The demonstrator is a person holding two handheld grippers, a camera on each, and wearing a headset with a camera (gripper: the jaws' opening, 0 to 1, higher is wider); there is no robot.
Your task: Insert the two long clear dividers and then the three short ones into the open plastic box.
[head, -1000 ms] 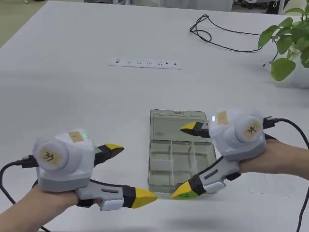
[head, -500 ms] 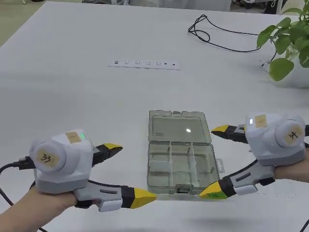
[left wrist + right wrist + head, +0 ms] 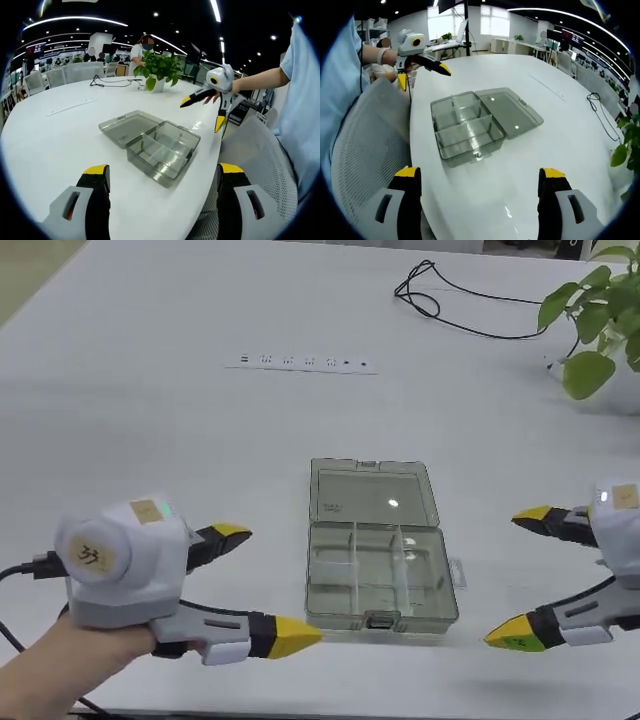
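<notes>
The clear plastic box (image 3: 380,575) lies open near the table's front edge, its lid (image 3: 372,492) folded flat behind it. Clear dividers (image 3: 395,558) stand inside and split it into compartments, as the box (image 3: 162,150) (image 3: 467,127) also shows in both gripper views. My left gripper (image 3: 262,583) is open and empty, to the left of the box. My right gripper (image 3: 525,575) is open and empty, off the box's right side. Each gripper's yellow-tipped fingers (image 3: 96,172) (image 3: 407,175) stand wide apart with nothing between them.
A white power strip (image 3: 302,363) lies on the white table (image 3: 150,430) beyond the box. A black cable (image 3: 450,310) loops at the far right, beside a potted plant (image 3: 595,325). A mesh chair (image 3: 370,145) sits at the table's near edge.
My right gripper has drawn back to the right, from over the box to well clear of it. The left gripper has stayed put.
</notes>
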